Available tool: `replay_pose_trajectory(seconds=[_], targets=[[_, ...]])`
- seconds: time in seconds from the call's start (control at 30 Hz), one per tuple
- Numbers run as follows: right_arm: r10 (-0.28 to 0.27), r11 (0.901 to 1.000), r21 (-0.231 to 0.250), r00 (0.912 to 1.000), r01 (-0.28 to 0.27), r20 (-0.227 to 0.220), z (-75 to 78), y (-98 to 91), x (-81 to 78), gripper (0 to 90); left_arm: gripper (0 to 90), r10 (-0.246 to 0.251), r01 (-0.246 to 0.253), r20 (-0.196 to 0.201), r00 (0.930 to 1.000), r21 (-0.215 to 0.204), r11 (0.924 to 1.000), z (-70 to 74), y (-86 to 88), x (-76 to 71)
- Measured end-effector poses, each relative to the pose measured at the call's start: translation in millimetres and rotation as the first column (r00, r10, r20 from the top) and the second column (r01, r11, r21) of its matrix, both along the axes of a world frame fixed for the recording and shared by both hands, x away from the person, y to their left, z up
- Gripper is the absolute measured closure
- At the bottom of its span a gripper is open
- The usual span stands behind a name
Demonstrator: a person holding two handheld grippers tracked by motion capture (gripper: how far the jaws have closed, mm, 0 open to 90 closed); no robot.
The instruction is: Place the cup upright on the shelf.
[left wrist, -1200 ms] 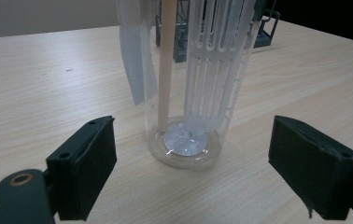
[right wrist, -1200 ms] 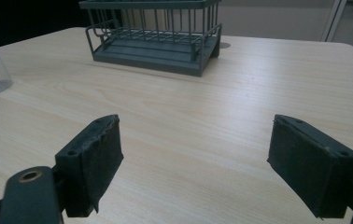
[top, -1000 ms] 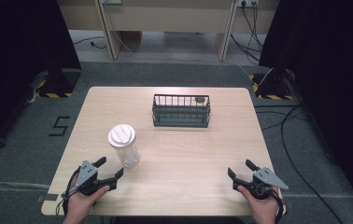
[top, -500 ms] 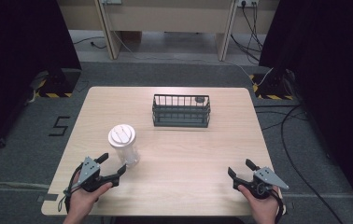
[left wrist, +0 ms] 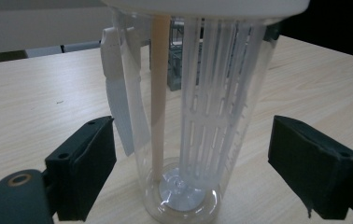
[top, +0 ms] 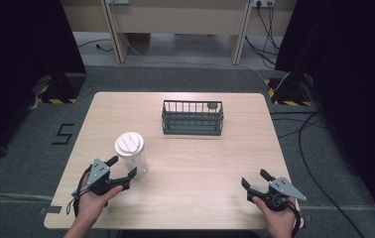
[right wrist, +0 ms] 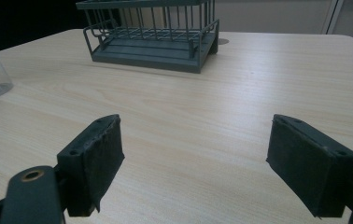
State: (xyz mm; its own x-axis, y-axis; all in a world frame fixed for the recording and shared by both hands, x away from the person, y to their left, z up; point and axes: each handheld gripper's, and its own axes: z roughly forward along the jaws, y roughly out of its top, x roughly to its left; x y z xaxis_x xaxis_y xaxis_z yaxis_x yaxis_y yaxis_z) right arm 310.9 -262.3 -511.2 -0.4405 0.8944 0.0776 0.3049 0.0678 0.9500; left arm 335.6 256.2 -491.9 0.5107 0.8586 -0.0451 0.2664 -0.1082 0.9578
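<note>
A clear plastic tumbler (top: pixel 132 153) with a white lid stands upright on the left half of the wooden table (top: pixel 205 163). Up close the tumbler (left wrist: pixel 188 116) shows a white slotted insert and a white strap down its side. My left gripper (top: pixel 122 168) is open, its jaws on either side of the tumbler's lower part with gaps on both sides, as the left gripper view (left wrist: pixel 193 158) shows. At the table's front right, my right gripper (top: pixel 254 178) is open over bare wood (right wrist: pixel 193 158) and holds nothing.
A dark wire basket (top: pixel 193 118) stands at the back middle of the table, also ahead of the right gripper (right wrist: pixel 153 28). A small round dark thing (top: pixel 212 105) lies just behind the basket. Dark curtains flank the table, and cables run on the floor at right.
My left gripper has moved forward and right toward the tumbler, so its jaws now flank it. The right gripper has stayed in place.
</note>
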Motion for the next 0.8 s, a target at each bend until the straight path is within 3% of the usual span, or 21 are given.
replay_pose_trajectory(seconds=[0.3,0.8], targets=[[0.001,1.0,0.006,1.0,-0.001,-0.007,-0.3,0.3,0.2,18.7,14.5,-0.007,0.007,-0.004,1.0,-0.022,0.9997,-3.1,-2.8,12.9],[0.005,1.0,0.005,0.9999,-0.005,-0.014,-1.3,1.3,0.9,18.7,14.4,-0.025,0.026,0.019,0.9995,-0.008,0.9996,-6.3,-12.6,27.5]])
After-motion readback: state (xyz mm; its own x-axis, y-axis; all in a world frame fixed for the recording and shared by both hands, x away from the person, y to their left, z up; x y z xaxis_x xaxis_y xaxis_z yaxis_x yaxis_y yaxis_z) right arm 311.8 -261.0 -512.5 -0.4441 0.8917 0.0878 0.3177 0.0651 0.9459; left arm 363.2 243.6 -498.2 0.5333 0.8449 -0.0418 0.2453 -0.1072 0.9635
